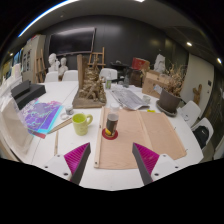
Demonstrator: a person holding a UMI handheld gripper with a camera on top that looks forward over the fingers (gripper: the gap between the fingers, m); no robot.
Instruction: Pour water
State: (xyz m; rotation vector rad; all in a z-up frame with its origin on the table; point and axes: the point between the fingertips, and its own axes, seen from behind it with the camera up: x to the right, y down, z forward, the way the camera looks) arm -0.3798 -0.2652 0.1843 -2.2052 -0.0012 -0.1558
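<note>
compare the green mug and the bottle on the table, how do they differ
The green mug is squat, yellow-green, open at the top, with a handle. The bottle is taller, slimmer and capped, with a dark lower part. The bottle stands nearer the gap ahead of the open gripper; the mug stands beside it. Both stand upright on the white table.

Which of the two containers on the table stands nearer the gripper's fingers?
The bottle, just ahead of the open gripper on the brown board. The green mug sits off to its side on the white table.

A yellow-green mug point(82, 123) stands near tan boards point(150, 135), with what seems an iridescent purple-blue sheet point(41, 117) alongside.
</note>
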